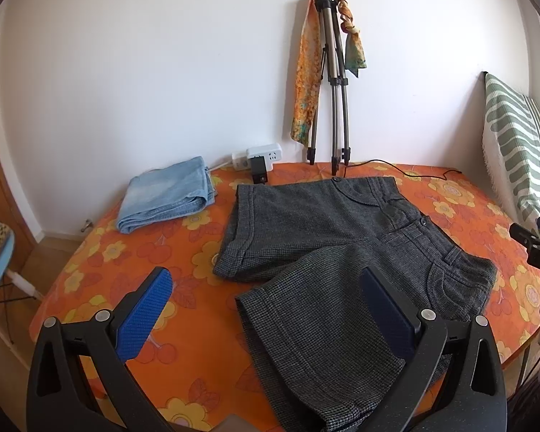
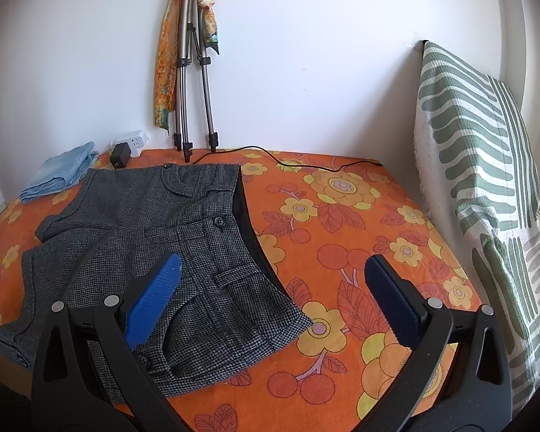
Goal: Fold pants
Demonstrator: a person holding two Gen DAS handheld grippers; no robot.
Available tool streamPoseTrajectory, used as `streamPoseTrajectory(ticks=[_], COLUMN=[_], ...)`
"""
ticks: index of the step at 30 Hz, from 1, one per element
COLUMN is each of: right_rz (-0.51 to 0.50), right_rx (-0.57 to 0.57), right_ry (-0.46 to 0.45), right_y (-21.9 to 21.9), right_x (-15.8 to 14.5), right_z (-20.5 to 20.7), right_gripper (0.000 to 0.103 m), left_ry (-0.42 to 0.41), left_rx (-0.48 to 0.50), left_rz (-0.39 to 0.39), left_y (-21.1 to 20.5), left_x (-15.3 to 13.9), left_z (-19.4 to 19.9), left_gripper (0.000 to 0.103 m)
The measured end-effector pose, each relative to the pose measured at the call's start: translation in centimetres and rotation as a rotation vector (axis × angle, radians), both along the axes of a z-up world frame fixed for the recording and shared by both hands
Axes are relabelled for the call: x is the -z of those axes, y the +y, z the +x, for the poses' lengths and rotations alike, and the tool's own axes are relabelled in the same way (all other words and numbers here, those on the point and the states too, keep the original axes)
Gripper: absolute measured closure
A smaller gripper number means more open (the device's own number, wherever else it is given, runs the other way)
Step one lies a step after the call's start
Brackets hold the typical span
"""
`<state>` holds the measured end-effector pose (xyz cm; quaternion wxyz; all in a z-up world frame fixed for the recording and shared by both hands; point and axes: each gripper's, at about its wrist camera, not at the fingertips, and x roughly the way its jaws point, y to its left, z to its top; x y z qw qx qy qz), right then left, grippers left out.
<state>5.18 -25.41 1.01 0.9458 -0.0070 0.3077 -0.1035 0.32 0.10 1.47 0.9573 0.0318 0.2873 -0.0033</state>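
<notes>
You have a bed with an orange flowered cover (image 2: 342, 216). On it lie the grey shorts (image 1: 324, 252) spread flat, folded blue jeans (image 1: 165, 198), a white power strip (image 1: 259, 156) with black adapter (image 1: 258, 172), and a black cable (image 2: 288, 160).

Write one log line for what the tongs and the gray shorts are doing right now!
left tongs: open, empty, over leg hem | right tongs: open, empty, over waistband corner | gray shorts: flat, unfolded on floral cloth | folded jeans: set aside
</notes>
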Motion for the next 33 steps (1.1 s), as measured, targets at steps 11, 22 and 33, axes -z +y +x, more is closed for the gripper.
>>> streamPoseTrajectory(ticks=[11, 22, 33], right_rz=[-0.002, -0.001, -0.001], right_rx=[0.001, 0.001, 0.002], right_ry=[0.0, 0.001, 0.002], right_y=[0.07, 0.06, 0.01], right_x=[0.03, 0.05, 0.13], right_z=[0.01, 0.03, 0.01], right_gripper=[0.0, 0.0, 0.0], left_ry=[-0.005, -0.008, -0.012], left_rx=[-0.005, -0.01, -0.016], left_rz=[0.0, 0.003, 0.005], left_y=[0.18, 0.21, 0.32], left_x=[0.18, 0.43, 0.48], left_z=[-0.1, -0.28, -0.36], left_gripper=[0.0, 0.0, 0.0])
